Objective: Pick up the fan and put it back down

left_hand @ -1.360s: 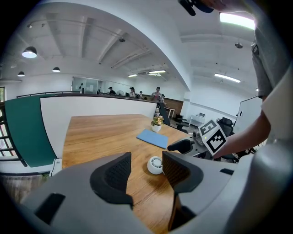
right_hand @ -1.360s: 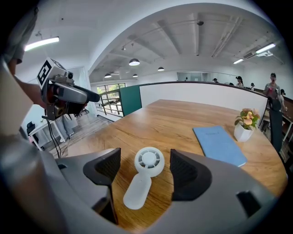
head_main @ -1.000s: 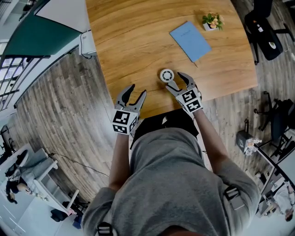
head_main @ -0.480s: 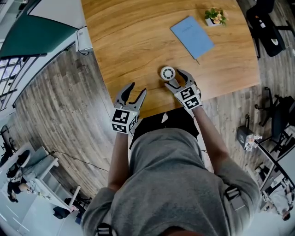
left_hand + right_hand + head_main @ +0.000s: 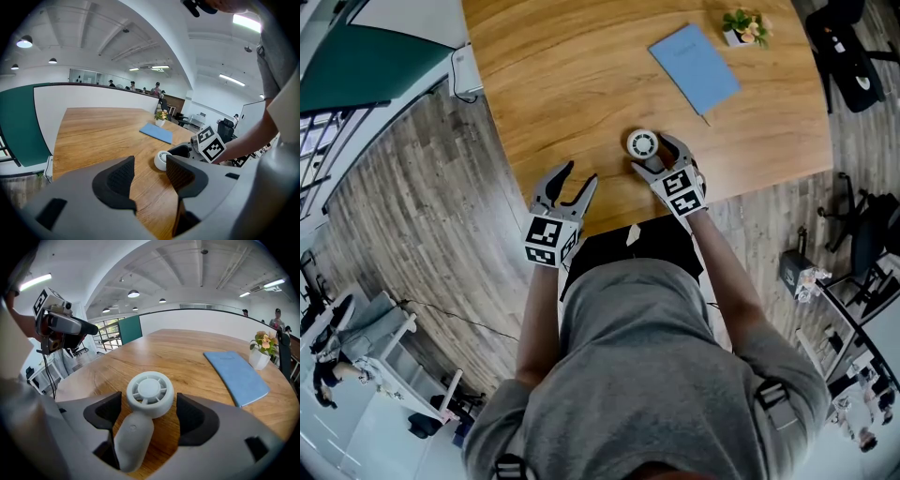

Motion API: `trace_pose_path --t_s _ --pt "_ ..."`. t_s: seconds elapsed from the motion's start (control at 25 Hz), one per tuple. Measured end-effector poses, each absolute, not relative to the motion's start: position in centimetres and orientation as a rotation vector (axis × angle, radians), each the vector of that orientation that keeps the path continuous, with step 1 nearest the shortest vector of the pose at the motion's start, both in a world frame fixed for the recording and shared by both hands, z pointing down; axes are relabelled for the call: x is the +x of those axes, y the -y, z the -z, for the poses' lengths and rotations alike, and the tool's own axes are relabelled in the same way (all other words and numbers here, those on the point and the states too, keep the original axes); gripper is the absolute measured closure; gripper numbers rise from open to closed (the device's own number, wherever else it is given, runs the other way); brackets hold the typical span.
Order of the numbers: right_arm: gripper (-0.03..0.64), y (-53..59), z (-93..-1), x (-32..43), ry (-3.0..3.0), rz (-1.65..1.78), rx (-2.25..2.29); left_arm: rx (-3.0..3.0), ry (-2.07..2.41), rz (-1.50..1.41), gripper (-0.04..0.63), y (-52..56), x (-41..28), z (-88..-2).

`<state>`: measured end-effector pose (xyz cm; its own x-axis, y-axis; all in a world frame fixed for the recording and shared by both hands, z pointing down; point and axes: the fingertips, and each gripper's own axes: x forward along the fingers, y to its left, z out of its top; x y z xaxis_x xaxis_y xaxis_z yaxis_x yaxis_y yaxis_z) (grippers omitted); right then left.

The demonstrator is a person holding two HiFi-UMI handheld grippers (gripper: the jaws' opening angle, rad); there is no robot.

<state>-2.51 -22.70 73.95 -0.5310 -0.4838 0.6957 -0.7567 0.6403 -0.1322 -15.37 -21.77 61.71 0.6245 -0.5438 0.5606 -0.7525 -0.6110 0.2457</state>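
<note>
**My right claw [image 5: 654, 155] astride the fan [image 5: 642, 145], not yet closed on it**

The small white fan lies on the wooden table [image 5: 562, 75] near its front edge. Its round head points away from me and its handle runs back between my right claw's jaws. Those jaws stand apart, with a gap on either side of the fan's head, so I am around it rather than gripping it. My left claw [image 5: 579, 174] hovers over the table edge well to the left, jaws parted and nothing between them. Farther along the table lies a blue notebook [image 5: 694, 67] and, past it, a little potted plant [image 5: 742, 26].
</note>
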Motion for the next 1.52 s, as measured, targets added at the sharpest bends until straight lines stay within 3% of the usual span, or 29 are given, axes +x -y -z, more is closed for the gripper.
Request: trace_pose_path --t_s 0.64,1.52 --pt "0.236 22.8 -75.7 -2.5 2.177 -0.577 0.981 2.378 0.993 -0.613 0.374 22.3 -15.6 -62.6" --pt "0.282 23.0 -75.7 -2.0 2.179 -0.560 1.035 2.417 0.934 -0.599 0.374 22.8 -14.3 -62.4"
